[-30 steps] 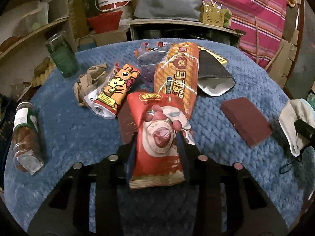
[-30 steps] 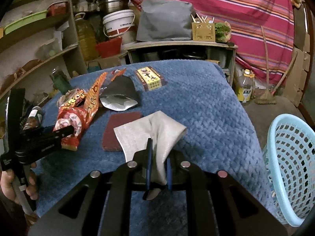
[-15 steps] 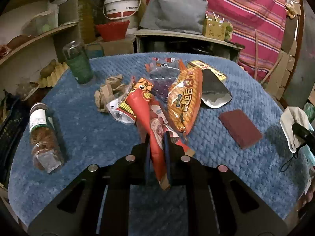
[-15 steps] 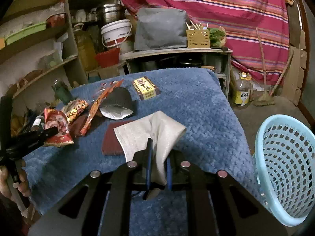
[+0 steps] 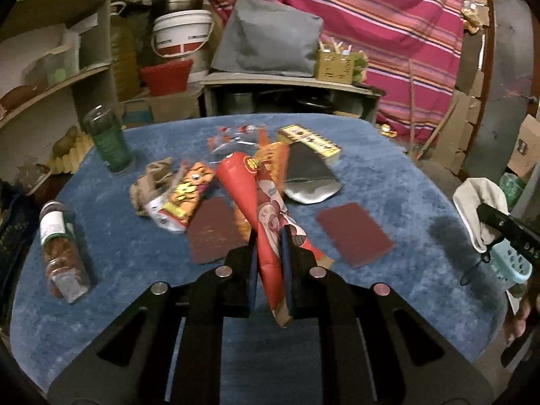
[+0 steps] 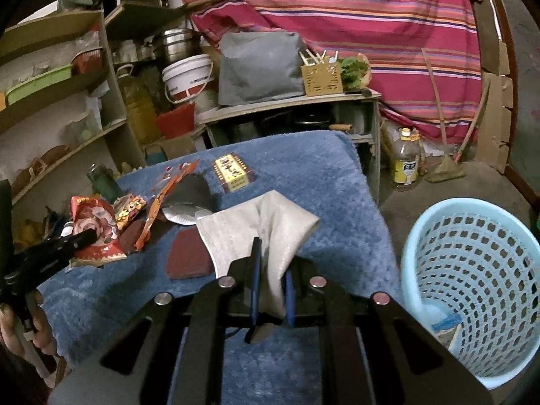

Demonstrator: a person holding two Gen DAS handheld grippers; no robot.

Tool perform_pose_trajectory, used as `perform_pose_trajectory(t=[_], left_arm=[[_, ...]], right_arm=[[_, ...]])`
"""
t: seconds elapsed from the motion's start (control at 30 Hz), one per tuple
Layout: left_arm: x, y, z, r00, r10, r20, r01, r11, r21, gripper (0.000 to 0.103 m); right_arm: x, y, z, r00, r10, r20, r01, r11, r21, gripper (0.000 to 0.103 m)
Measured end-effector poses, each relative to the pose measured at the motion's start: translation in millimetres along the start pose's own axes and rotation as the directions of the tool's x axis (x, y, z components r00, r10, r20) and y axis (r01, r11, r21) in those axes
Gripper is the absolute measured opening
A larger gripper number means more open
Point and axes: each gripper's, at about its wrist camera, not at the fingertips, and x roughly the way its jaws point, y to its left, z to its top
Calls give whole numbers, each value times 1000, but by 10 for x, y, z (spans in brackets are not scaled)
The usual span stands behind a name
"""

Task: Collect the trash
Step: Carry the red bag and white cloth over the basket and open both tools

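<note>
Left claw [image 5: 269,253] pinches a red wrapper [image 5: 260,202], right claw [image 6: 271,290] a white bag [image 6: 263,229]; either limp item may slip short of the basket [image 6: 472,270].

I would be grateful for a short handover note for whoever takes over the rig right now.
Left gripper: shut on a red snack wrapper, lifted off the blue blanket-covered table.
Right gripper: shut on a white woven bag, near the light blue plastic basket on the floor.
Done: the basket already holds some litter.
Left: drop both items in; then collect the orange wrappers, silver foil pouch, crumpled brown paper and two dark red pads.
</note>
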Motion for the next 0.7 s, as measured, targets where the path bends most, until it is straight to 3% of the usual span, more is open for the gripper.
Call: perform_pose_trajectory(t=[0.23,0.5,0.7], left_arm=[[-16,-584,139,998,-65,29,62,995,76,11],[53,-1552,279,983,-180,35,171,970,175,11],[99,-2396,253,961,-274,26,258,932,256,11]], right_arm=[[-314,-406,129,993,-97,65,95,995,40,12],[-698,-1187,147,950,-302,77,294,951,94,12],[-902,-1633,91,921,-386,55,379,919,109,12]])
